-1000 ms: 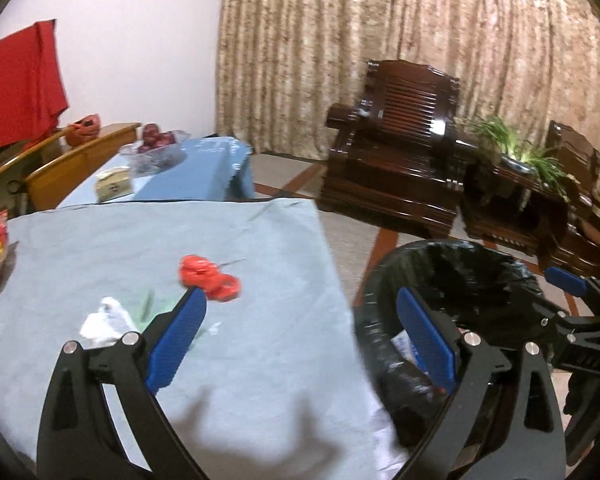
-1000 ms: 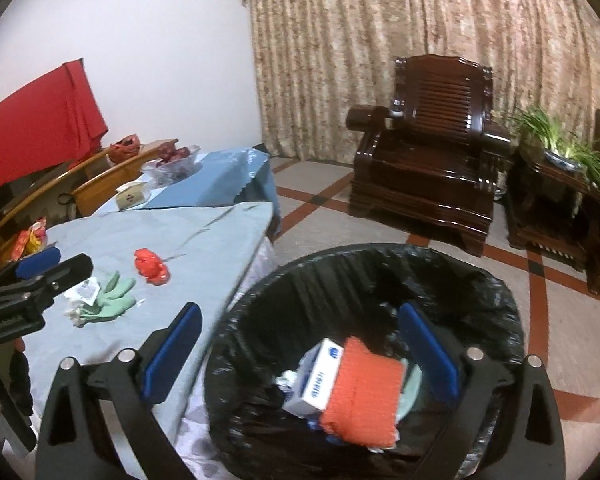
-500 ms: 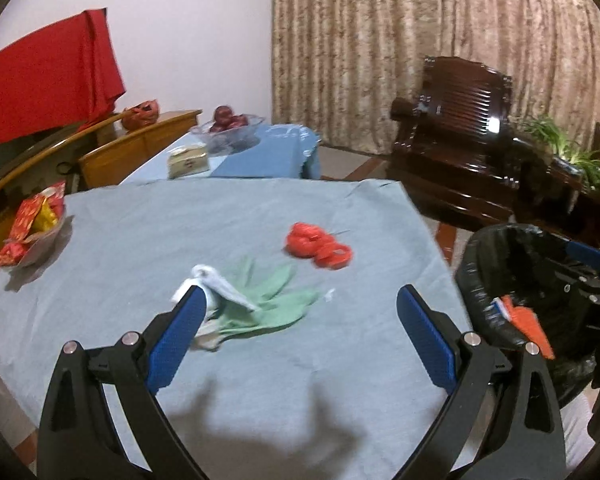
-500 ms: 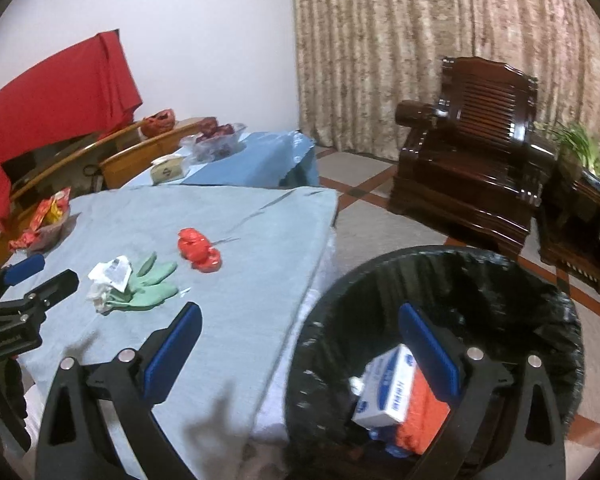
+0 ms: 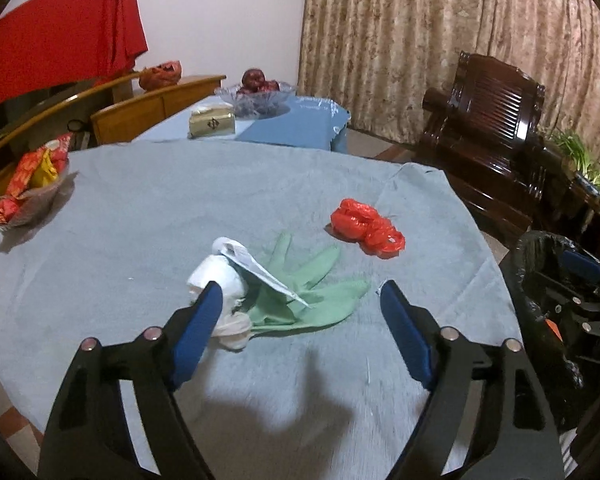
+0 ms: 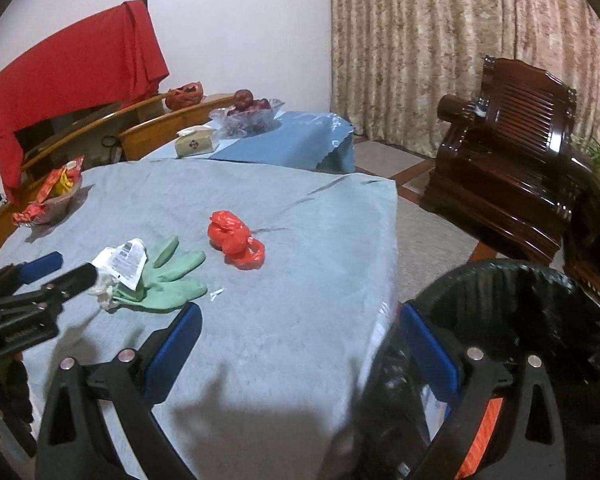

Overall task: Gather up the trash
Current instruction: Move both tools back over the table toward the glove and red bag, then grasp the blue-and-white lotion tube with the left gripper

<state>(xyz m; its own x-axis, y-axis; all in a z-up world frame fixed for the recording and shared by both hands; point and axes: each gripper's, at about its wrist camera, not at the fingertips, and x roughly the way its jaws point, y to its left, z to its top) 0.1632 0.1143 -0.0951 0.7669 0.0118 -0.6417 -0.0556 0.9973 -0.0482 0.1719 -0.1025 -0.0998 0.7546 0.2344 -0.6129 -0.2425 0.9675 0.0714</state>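
Note:
A green glove (image 5: 312, 296) lies on the grey-blue tablecloth (image 5: 140, 216), with a white crumpled wrapper (image 5: 224, 276) on its left part. A red crumpled plastic bag (image 5: 366, 228) lies further right. My left gripper (image 5: 300, 320) is open and empty, low over the table just before the glove and wrapper. My right gripper (image 6: 300, 344) is open and empty, over the table's right edge beside the black-lined trash bin (image 6: 540, 320). The glove (image 6: 168, 280), wrapper (image 6: 122, 260) and red bag (image 6: 236, 240) also show in the right wrist view.
A bowl of red snack packets (image 5: 24, 188) sits at the table's left. Behind stand a blue-covered table with a tissue box (image 5: 212, 122) and a fruit bowl (image 5: 256, 94). A dark wooden armchair (image 5: 496, 132) and plant stand lie to the right. The bin holds orange trash (image 6: 480, 440).
Both grippers have swung left from over the bin toward the table. The left one has come close to the glove and wrapper. Both stay open.

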